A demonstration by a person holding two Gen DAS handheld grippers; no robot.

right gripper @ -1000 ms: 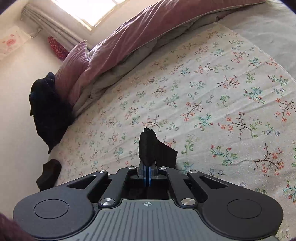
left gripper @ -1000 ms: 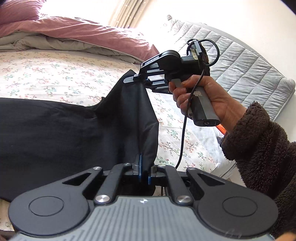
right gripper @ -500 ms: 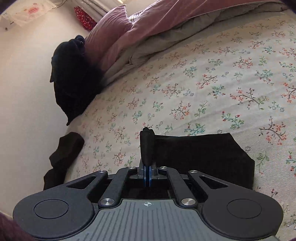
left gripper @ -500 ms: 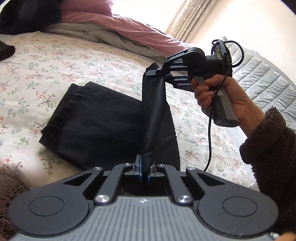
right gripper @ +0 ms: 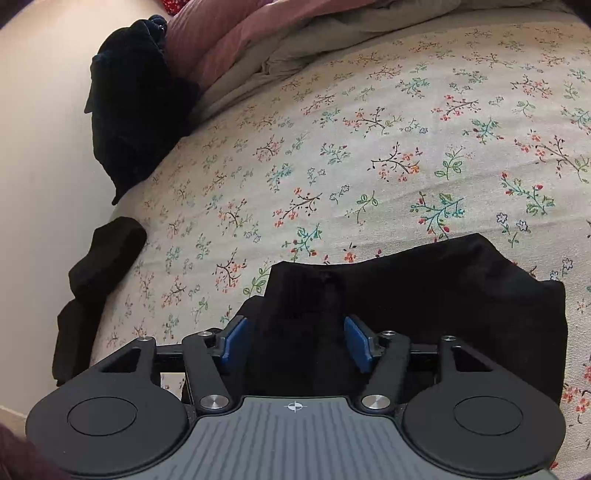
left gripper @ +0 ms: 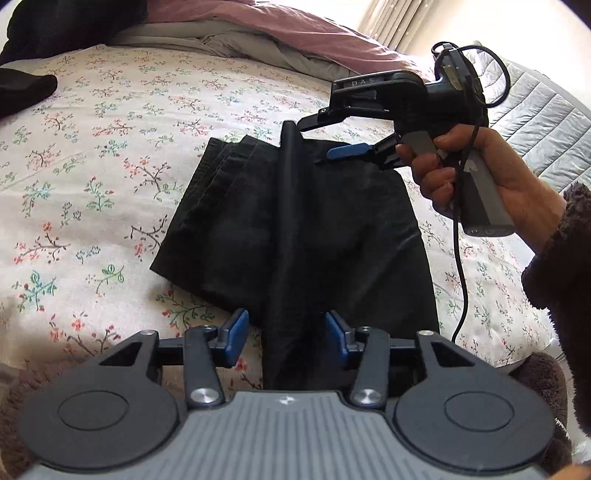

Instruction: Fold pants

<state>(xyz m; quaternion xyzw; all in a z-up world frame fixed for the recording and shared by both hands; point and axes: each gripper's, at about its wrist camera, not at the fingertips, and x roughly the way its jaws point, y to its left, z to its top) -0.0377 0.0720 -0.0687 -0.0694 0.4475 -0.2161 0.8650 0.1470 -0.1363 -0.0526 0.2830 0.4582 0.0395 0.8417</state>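
The black pants lie folded in a compact stack on the floral bedsheet. A raised ridge of cloth runs from my left gripper toward the right one. My left gripper is open, its blue pads either side of the ridge. My right gripper is open at the far end of the ridge, held in a hand. In the right wrist view the right gripper is open over the pants.
A pink and grey duvet is bunched at the head of the bed. Dark clothes lie at the bed's far left and by the wall. A grey quilted mat lies to the right.
Both grippers lowered the held pants edge onto the folded stack and opened, letting go of the cloth. The pants went from hanging between the grippers to lying folded on the bed.
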